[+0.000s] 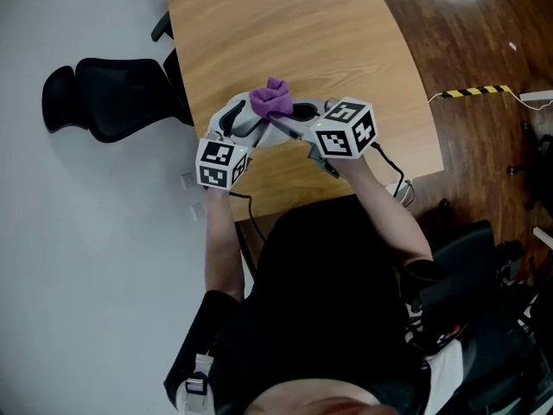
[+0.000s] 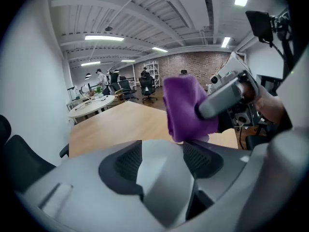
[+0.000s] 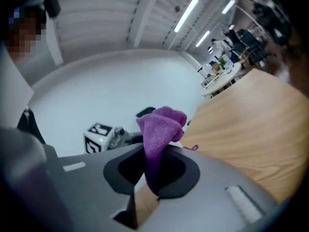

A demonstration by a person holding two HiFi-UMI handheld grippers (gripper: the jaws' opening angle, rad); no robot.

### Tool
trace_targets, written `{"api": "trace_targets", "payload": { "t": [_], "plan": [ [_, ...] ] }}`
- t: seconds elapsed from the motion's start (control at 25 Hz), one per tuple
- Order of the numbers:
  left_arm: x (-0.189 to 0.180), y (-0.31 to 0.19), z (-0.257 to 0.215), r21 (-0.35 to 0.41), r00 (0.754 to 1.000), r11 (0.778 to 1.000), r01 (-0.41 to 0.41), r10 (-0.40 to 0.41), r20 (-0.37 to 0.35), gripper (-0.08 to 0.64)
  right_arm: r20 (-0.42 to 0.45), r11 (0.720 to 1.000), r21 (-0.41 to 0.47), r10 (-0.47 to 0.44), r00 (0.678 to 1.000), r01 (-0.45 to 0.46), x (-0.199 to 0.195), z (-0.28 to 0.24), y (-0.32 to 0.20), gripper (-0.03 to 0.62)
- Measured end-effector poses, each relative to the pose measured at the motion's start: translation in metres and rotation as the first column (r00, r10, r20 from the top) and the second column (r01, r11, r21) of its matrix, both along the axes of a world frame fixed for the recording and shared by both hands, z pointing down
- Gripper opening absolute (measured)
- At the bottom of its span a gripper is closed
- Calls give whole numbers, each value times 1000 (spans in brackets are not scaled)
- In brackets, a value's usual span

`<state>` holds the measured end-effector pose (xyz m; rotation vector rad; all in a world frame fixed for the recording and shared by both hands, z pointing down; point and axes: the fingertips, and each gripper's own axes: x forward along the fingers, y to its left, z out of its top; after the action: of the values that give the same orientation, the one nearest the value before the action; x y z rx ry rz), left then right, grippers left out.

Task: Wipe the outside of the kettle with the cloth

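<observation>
**Cloth gripped above the counter, no kettle in sight**

The wooden counter (image 1: 285, 50) has a black chair (image 1: 112, 98) at its 9 o'clock, and the kettle shows in none of the views. Both grippers hang close together over the counter's 6 o'clock edge. The right gripper (image 3: 152, 173) is clamped on the purple cloth (image 1: 273, 98), which bunches up out of its jaws. The left gripper (image 2: 161, 146), at the cloth's 8 o'clock, stands partly open with nothing between its jaws. By my judgement only the cloth is secured, and all the wiping remains.
</observation>
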<state>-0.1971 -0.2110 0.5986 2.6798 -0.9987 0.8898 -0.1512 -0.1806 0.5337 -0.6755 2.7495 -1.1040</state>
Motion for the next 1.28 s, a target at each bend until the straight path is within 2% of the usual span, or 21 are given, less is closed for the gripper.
{"api": "trace_targets", "payload": {
  "t": [0.08, 0.16, 0.28, 0.32, 0.36, 0.4, 0.44, 0.48, 0.52, 0.56, 0.6, 0.68, 0.72, 0.84, 0.88, 0.92, 1.0, 1.08, 1.12, 1.2, 1.28],
  "plan": [
    [-2, 3, 1, 11, 1000, 1000, -1, 1, 1, 362, -155, 999, 12, -45, 987, 47, -17, 19, 9, 51],
    [-2, 3, 0, 26, 1000, 1000, -3, 3, 1, 362, -165, 1000, -24, -21, 986, 17, -2, 35, 10, 51],
    [-3, 0, -2, 58, 1000, 998, -6, 7, -4, 361, -149, 983, -129, 108, 983, -127, 52, 76, -7, 49],
    [-2, 0, -1, 63, 1000, 998, -9, 9, -5, 360, -73, 972, -180, 137, 988, -149, 64, 83, -12, 49],
    [-2, -1, 1, 66, 1000, 998, -12, 12, -4, 360, 76, 964, -229, 156, 985, -135, 69, 81, -15, 50],
    [-1, 0, 2, 69, 1000, 997, -14, 14, -3, 360, 266, 962, -259, 161, 950, -91, 69, 71, -17, 49],
    [0, 1, 3, 73, 1000, 997, -16, 16, 0, 360, 436, 966, -255, 146, 888, -33, 64, 59, -18, 49],
    [1, 3, 5, 76, 1000, 997, -18, 18, 2, 360, 541, 971, -239, 121, 832, 15, 55, 58, -17, 49],
    [2, 4, 6, 79, 1000, 997, -24, 23, 3, 360, 580, 965, -257, 119, 805, 42, 47, 73, -15, 50],
    [5, 4, 7, 83, 999, 996, -35, 35, 3, 362, 571, 944, -328, 157, 806, 48, 43, 103, -13, 51],
    [9, 3, 7, 91, 999, 994, -54, 54, 2, 364, 524, 905, -425, 215, 824, 34, 41, 143, -11, 49],
    [19, 0, 5, 127, 992, 984, -124, 125, 1, 365, 379, 816, -577, 286, 880, -17, 40, 220, -7, 49],
    [23, -1, 4, 157, 984, 972, -176, 178, 2, 367, 310, 789, -614, 283, 907, -36, 38, 249, -4, 49],
    [29, -7, -3, 240, 946, 923, -301, 320, -45, 377, 203, 761, -647, 225, 953, -42, 29, 289, 10, 49],
    [26, -13, -10, 225, 944, 933, -280, 310, -112, 382, 200, 770, -636, 220, 955, -44, 28, 285, 11, 49],
    [20, -21, -20, 191, 947, 957, -216, 253, -196, 381, 211, 791, -609, 229, 950, -55, 31, 271, 8, 49],
    [4, -40, -42, 128, 953, 992, -21, 59, -297, 339, 285, 854, -515, 257, 923, -79, 41, 225, -5, 49],
    [-9, -42, -39, 68, 959, 989, 131, -109, -260, 325, 371, 891, -451, 238, 898, -50, 39, 183, -8, 49],
    [-10, -37, -28, 31, 965, 987, 158, -147, -218, 321, 393, 889, -457, 220, 893, -17, 31, 174, -3, 49],
    [-8, -28, -4, -12, 979, 987, 159, -159, -127, 313, 390, 853, -519, 189, 901, 46, 11, 184, 16, 49],
    [-6, -31, 8, 22, 988, 989, 148, -147, -42, 279, 361, 834, -547, 160, 919, 69, 2, 195, 28, 49]
  ]
}}
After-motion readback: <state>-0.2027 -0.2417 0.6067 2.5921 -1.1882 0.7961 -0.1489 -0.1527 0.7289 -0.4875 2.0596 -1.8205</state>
